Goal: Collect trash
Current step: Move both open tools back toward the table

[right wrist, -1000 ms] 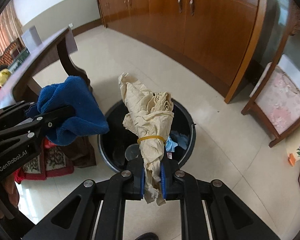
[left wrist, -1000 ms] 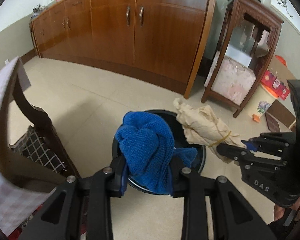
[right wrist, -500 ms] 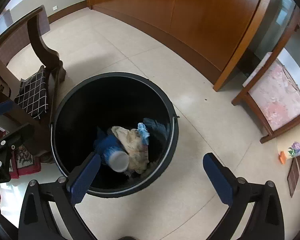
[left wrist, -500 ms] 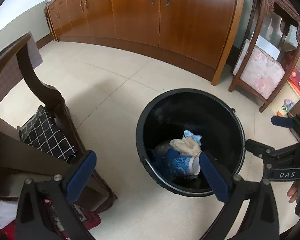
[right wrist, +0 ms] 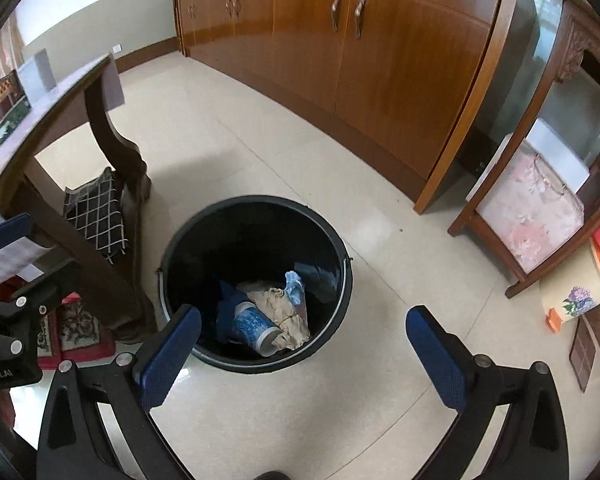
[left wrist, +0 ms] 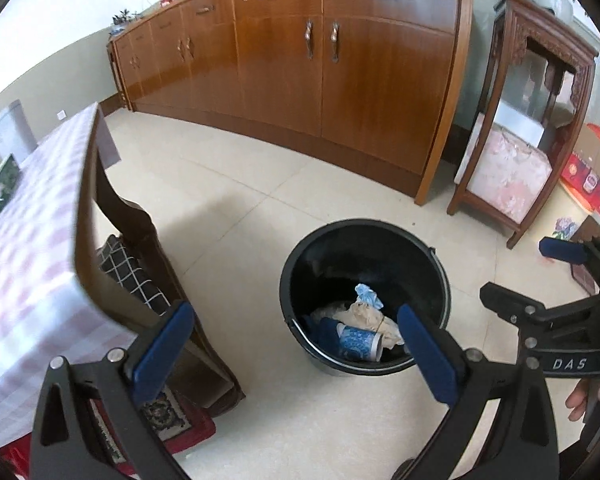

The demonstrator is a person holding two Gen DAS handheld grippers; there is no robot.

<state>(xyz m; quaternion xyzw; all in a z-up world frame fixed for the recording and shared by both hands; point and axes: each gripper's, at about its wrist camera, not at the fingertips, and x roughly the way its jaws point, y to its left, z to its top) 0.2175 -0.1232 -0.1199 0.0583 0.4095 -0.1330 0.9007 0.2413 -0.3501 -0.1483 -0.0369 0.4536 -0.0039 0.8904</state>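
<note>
A: Status on my L hand-held gripper [left wrist: 296, 344]?

B: Jaws spread wide, nothing between the blue pads. It points down at the black bucket [left wrist: 300, 256] on the tile floor [left wrist: 236, 208].

A: And R hand-held gripper [right wrist: 302, 354]?

B: Same: spread wide, nothing held. Also above the bucket, just to the near side of its rim. In the left wrist view it shows at the right edge, w/ a few of my fingers [left wrist: 580, 400] under it.

A: Where's the trash?

B: All inside the bucket, at the bottom. Beige crumpled cloth [right wrist: 278, 306] w/ a yellow band round it, blue towel [right wrist: 226, 312] beside it (mostly in shadow, hard to see its edges), a blue-and-white patterned cup [right wrist: 252, 326] lying on its side touching both, and a pale blue scrap [right wrist: 294, 286] on the far side of the cloth.

A: Surroundings?

B: Bench [left wrist: 32, 240] w/ pink check cover to the left of the bucket, checked black cloth [right wrist: 96, 212] under it. Wood cabinets [left wrist: 340, 80] behind, well apart from the bucket.
</note>
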